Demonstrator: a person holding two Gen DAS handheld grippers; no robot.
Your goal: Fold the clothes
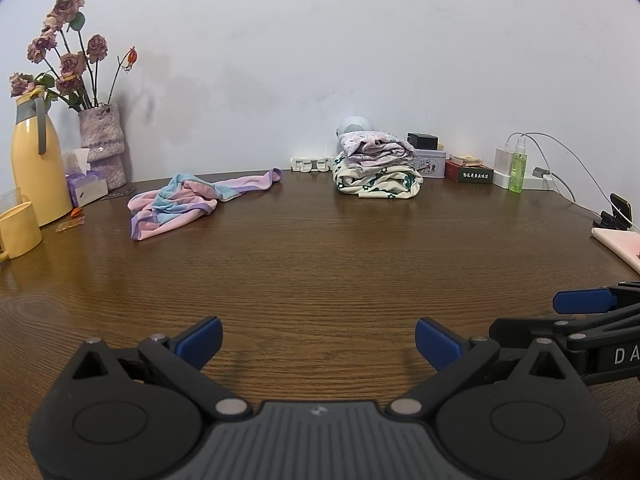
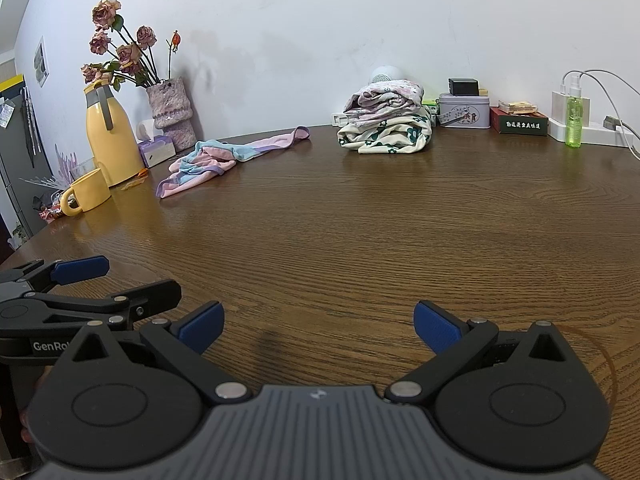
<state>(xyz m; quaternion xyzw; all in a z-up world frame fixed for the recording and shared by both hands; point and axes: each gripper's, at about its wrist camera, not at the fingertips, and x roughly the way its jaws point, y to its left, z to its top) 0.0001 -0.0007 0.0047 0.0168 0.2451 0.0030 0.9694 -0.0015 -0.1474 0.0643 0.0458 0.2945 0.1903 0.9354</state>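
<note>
Both grippers, left (image 1: 319, 340) and right (image 2: 319, 326), hover side by side low over the wooden table (image 1: 320, 264), jaws spread wide with nothing in them. Crumpled pink-and-blue garment (image 1: 192, 202) lies far off near the yellow jug (image 1: 36, 164); folded clothes stack (image 1: 376, 170) sits by the wall.

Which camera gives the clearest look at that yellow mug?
The right wrist view: the whole yellow mug shows, handle included. In the left wrist view the yellow mug sits at the frame's edge, partly cut off.
</note>
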